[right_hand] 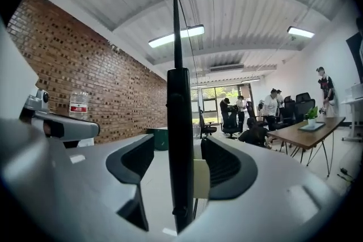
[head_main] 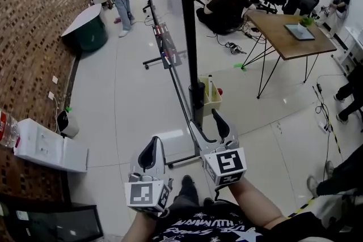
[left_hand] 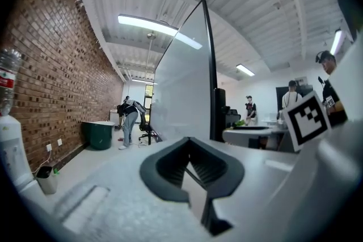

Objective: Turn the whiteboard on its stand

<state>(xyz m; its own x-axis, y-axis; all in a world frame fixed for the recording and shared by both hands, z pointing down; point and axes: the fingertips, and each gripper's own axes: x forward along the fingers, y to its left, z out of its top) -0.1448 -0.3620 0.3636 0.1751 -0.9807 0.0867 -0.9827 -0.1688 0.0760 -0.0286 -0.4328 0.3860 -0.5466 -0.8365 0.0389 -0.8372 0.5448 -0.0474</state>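
The whiteboard (head_main: 169,14) stands on its wheeled stand (head_main: 154,61), and the head view shows it nearly edge-on, with its black side frame (head_main: 187,37) running up the middle. My right gripper (head_main: 209,128) is open, with one jaw on each side of that frame's lower part; in the right gripper view the frame (right_hand: 180,122) passes between the pads with a gap on both sides. My left gripper (head_main: 152,155) hovers just left of the board's near end, shut on nothing. In the left gripper view the board (left_hand: 181,88) rises ahead of the closed jaws of the left gripper (left_hand: 190,170).
A yellow box (head_main: 211,93) sits at the stand's foot. A wooden table (head_main: 289,34) is to the right, with people and office chairs behind it. A green bin (head_main: 88,34), a white cabinet (head_main: 48,147) and a bottle (head_main: 5,127) line the brick wall at left.
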